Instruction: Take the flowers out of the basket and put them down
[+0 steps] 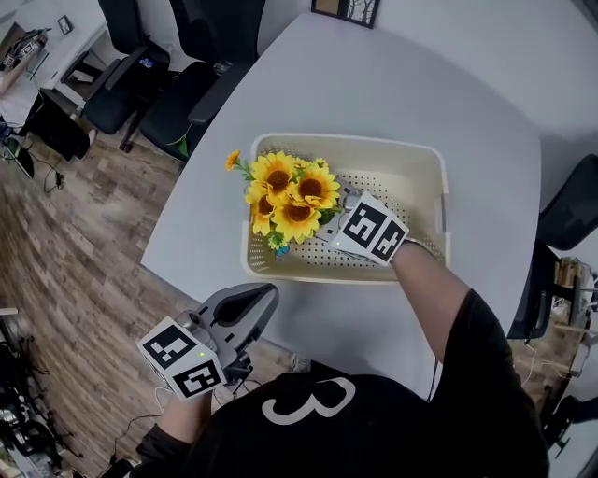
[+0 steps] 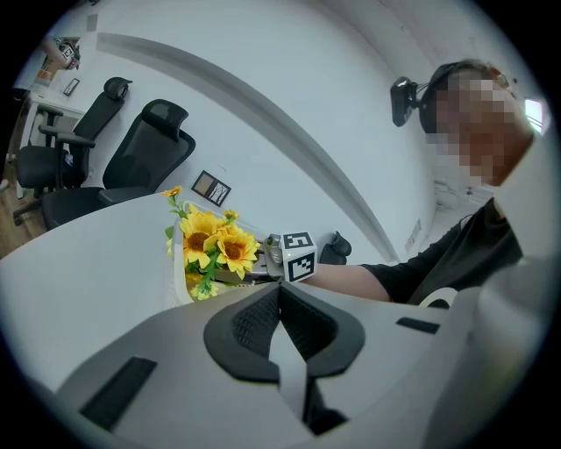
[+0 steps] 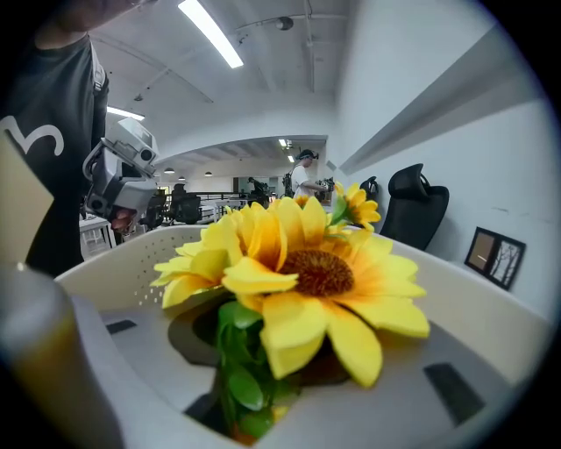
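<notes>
A bunch of yellow sunflowers (image 1: 290,196) with green leaves stands at the left end of a cream perforated basket (image 1: 411,154) on the white table. My right gripper (image 1: 324,227) reaches into the basket from the right and is shut on the flowers' stems. In the right gripper view the blooms (image 3: 298,272) fill the middle and the leafy stems sit between the jaws of my right gripper (image 3: 254,368). My left gripper (image 1: 254,301) hangs near the table's front edge, shut and holding nothing. The left gripper view shows my left gripper (image 2: 280,316) with the flowers (image 2: 215,245) beyond it.
The basket sits on the white table (image 1: 374,84), which has bare surface behind and to its right. Black office chairs (image 1: 187,75) stand off the table's left corner over a wooden floor. A small framed picture (image 1: 346,9) leans at the far edge.
</notes>
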Demonstrator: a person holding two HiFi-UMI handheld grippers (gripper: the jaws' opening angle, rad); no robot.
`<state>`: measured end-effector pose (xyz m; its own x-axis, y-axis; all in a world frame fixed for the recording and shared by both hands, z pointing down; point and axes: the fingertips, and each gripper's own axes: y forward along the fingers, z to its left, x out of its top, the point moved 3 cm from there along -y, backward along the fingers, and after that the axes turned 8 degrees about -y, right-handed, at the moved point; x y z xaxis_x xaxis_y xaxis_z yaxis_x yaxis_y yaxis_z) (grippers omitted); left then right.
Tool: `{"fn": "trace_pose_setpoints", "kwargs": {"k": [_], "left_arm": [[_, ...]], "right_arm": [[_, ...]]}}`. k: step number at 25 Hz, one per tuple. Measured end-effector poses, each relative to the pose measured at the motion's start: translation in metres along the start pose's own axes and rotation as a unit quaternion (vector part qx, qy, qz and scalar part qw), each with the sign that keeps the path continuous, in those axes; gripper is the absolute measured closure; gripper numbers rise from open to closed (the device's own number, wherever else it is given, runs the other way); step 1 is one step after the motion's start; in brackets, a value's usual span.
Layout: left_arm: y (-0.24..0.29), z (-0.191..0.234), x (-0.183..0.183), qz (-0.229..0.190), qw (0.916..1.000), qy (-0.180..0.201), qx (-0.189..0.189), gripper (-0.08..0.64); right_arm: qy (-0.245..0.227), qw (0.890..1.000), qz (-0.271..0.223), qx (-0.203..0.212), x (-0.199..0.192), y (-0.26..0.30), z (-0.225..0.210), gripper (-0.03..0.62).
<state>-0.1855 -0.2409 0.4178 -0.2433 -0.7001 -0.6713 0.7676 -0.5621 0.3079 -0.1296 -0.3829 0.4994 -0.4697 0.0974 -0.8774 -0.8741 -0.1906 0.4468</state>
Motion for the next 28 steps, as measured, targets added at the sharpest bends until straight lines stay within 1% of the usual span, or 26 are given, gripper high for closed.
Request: {"fn": "trace_pose_setpoints", "kwargs": {"k": [7, 18, 23, 28], "left_arm": [[-0.007, -0.003, -0.001, 0.000, 1.0000, 0.003, 0.009, 0.548], [-0.021, -0.011, -0.002, 0.003, 0.9999, 0.012, 0.011, 0.548], [-0.025, -0.017, -0.002, 0.003, 0.9998, 0.020, 0.009, 0.548], [-0.028, -0.030, 0.005, 0.006, 0.9994, 0.034, -0.001, 0.548]], "right_arm": [[0.000, 1.000, 0.002, 0.006, 0.001, -0.001, 0.000, 0.416], [-0.009, 1.000, 0.020, 0.004, 0.004, -0.004, 0.001, 0.422], [-0.018, 1.000, 0.022, -0.012, 0.011, -0.012, 0.000, 0.423], [-0.026, 0.999, 0.018, -0.032, 0.028, -0.025, -0.006, 0.423]]}}
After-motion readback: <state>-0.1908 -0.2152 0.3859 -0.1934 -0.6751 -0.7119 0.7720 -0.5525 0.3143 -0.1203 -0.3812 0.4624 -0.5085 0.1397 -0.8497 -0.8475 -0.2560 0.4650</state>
